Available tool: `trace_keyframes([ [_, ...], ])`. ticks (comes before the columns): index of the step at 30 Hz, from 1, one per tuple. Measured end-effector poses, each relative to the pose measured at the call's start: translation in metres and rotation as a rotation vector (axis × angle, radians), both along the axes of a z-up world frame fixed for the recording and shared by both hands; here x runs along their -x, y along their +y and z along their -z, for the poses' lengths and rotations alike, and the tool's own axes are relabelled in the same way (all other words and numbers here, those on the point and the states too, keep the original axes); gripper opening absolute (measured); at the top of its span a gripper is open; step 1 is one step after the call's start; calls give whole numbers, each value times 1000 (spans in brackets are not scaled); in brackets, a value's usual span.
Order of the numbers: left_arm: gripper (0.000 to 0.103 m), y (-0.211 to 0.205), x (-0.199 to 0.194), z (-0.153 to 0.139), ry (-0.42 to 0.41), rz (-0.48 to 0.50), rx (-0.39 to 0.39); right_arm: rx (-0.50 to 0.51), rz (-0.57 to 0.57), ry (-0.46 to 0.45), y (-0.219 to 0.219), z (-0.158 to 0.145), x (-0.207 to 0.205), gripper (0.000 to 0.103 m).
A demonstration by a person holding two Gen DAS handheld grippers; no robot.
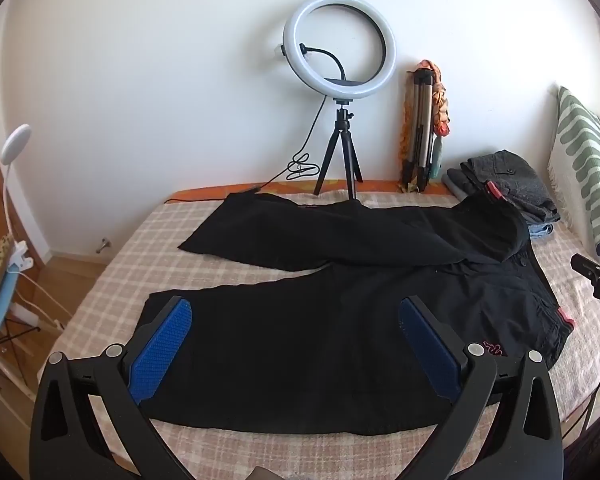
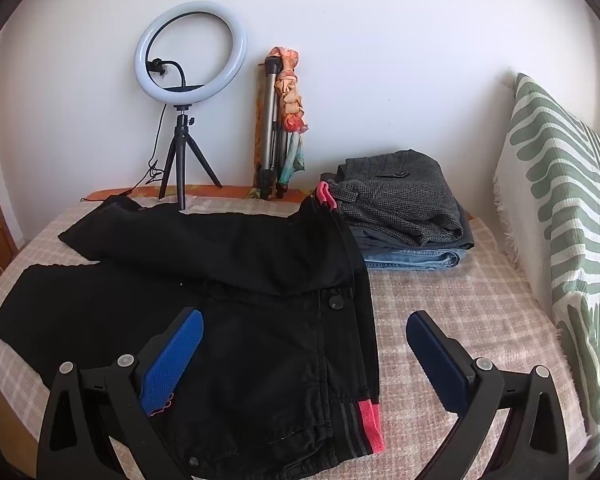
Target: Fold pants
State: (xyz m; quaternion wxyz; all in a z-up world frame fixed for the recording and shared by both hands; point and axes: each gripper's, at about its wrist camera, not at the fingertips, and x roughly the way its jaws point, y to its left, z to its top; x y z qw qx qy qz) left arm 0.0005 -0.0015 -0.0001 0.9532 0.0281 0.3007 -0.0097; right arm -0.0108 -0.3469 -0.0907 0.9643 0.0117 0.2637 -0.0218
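Black pants (image 1: pixel 340 320) lie spread on a bed with a checked cover (image 1: pixel 112 256), legs pointing left and the red-trimmed waistband at the right. The far leg is laid partly over the near one. In the right wrist view the pants (image 2: pixel 240 320) show a button and the pink-red waistband edge (image 2: pixel 370 420). My left gripper (image 1: pixel 296 316) is open and empty, hovering above the near leg. My right gripper (image 2: pixel 304 328) is open and empty above the waist area, its right finger over the bare cover.
A ring light on a small tripod (image 1: pixel 340 80) stands at the far edge by the wall, with a folded tripod (image 1: pixel 420 132) beside it. A stack of folded clothes (image 2: pixel 404 208) lies at the back right. A green-patterned pillow (image 2: pixel 560 220) stands on the right.
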Motion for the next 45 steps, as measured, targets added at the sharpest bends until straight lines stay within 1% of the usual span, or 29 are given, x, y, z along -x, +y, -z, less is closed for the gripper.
trace_keyframes([
  [6,103,0,1,0,-7,-2,3,5,4,-7,1,1,0,103],
  [22,103,-4,4,-4,-33,-14,-26,-4,1,0,2,3,-2,103],
  [45,103,-4,4,-3,-31,-15,-25,-3,1,1,2,4,-2,103],
])
